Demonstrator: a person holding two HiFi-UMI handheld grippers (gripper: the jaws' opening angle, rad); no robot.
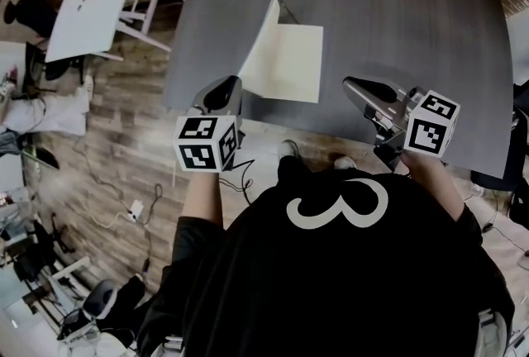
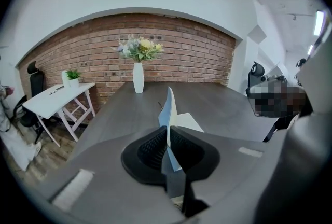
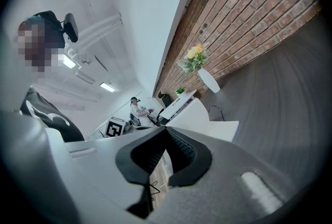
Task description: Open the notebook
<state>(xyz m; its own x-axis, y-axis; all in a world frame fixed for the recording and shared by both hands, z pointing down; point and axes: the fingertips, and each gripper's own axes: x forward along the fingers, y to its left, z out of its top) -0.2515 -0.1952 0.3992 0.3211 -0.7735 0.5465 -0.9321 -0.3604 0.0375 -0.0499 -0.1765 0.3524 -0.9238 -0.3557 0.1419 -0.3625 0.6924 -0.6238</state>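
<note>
Left hand-held gripper (image 2: 167, 134): jaws drawn almost together on the near edge of the cover (image 2: 169, 106), which runs upright between the pads. Right hand-held gripper (image 3: 166, 129): jaws together, nothing between them, at the right of the head view, clear of the pages. Notebook (image 1: 291, 64): upper centre of the head view, lying flat on the grey surface (image 1: 397, 8), a cream page exposed, its cover standing on edge along the left side. Handling, as judged: light and thin. The cover looks like pliable card that will bow under force, so a light pinch at its free edge near the corner suits it, not the spine. The whole may slide on the smooth surface, and the flat page margin is the place to pin it. Vase of flowers (image 2: 138, 75): far end, well apart.
</note>
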